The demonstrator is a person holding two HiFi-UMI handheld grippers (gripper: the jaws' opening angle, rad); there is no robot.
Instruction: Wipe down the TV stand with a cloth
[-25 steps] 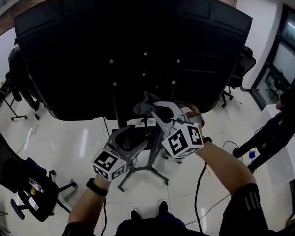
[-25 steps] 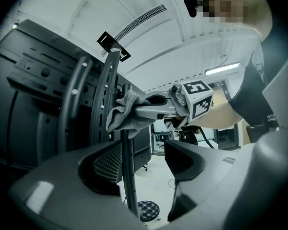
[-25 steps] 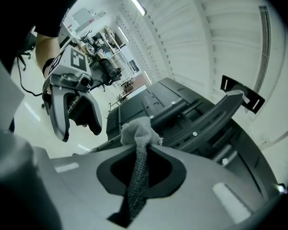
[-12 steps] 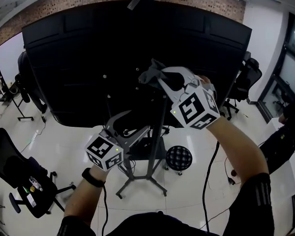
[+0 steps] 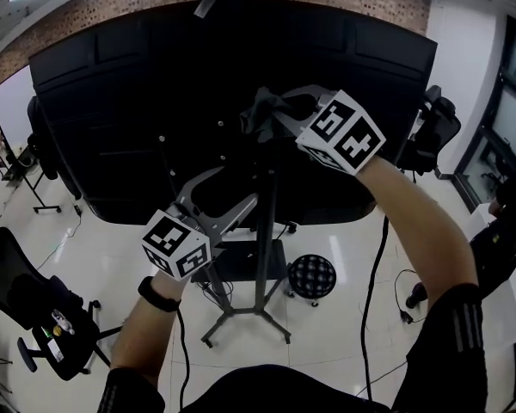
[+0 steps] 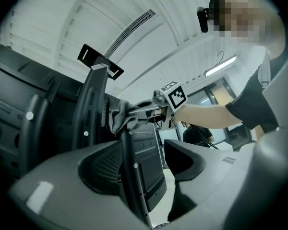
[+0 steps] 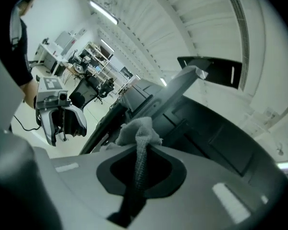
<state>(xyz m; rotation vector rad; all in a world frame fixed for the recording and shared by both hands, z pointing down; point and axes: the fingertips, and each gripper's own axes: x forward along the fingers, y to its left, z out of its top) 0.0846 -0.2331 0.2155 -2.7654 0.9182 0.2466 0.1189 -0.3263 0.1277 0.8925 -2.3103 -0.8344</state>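
In the head view my right gripper (image 5: 273,115) holds the cloth (image 5: 258,119) high against the stand pole (image 5: 267,231), its own view showing jaws clamped on it, while my left gripper (image 6: 144,150) view alone shows parted jaws straddling that pole lower down.

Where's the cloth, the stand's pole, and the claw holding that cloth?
cloth (image 7: 138,127), right gripper view, on its bunched top.
stand pole (image 5: 265,231), head view, middle of the upright.
right claw (image 5: 279,112), head view, between its tips, shut on the cloth.
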